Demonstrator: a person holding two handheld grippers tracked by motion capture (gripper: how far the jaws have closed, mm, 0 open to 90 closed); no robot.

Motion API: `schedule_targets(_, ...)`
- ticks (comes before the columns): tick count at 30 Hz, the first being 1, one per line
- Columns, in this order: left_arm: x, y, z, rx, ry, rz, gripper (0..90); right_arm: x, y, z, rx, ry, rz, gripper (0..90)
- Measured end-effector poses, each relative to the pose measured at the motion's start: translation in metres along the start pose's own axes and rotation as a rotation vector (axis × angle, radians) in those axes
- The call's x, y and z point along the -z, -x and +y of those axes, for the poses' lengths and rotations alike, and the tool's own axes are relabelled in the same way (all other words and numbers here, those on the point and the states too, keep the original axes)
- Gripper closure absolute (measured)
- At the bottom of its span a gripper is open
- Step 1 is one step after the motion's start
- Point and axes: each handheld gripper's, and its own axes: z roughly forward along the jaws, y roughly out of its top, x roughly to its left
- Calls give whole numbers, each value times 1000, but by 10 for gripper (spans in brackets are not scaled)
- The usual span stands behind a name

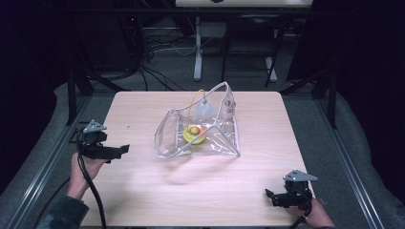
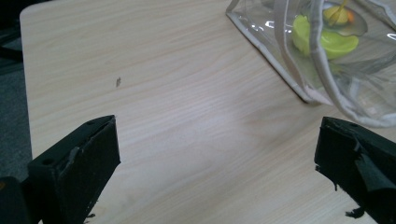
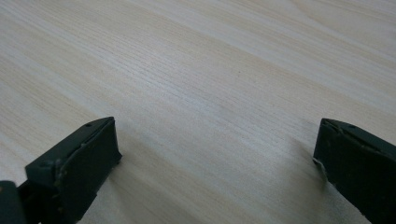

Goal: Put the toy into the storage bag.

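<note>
One pouch (image 1: 200, 126), contents seemingly toys

Right gripper (image 3: 217, 154) looks down along its two black jaws, set wide apart w/ nothing btwn them. One jaw rises bottom left, other bottom right; pads worn, edges frayed. Under and ahead: pale wood-grain tabletop (image 3: 210, 70), grain running diagonally, soft shadows beside each jaw. Jaws just above the wood surface.

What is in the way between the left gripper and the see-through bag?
Nothing visible. The left gripper is open and empty, and bare wooden table lies between its jaws and the clear bag ahead, which stands on the table with yellow things inside.
</note>
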Motion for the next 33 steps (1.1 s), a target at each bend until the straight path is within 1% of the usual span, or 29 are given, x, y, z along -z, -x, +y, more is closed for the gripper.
schedule_targets(8, -9, -2, -22, 36, -22, 0, 1, 0, 0, 0, 0, -1, 0, 0)
schedule_targets(12, -15, -2, -30, 38, -39, 2, 1, 0, 0, 0, 0, 0, 0, 0)
schedule_targets(19, -24, -10, -43, 64, -80, -7, 1, 0, 0, 0, 0, 0, 0, 0)
schedule_targets(22, -24, -13, -45, 74, -85, -11, 0, 0, 0, 0, 0, 0, 0, 0)
schedule_targets(26, -25, -13, -46, 81, -87, -18, 0, 0, 0, 0, 0, 0, 0, 0)
schedule_targets(33, -26, -12, -46, 74, -87, -27, 0, 0, 0, 0, 1, -2, -3, 0)
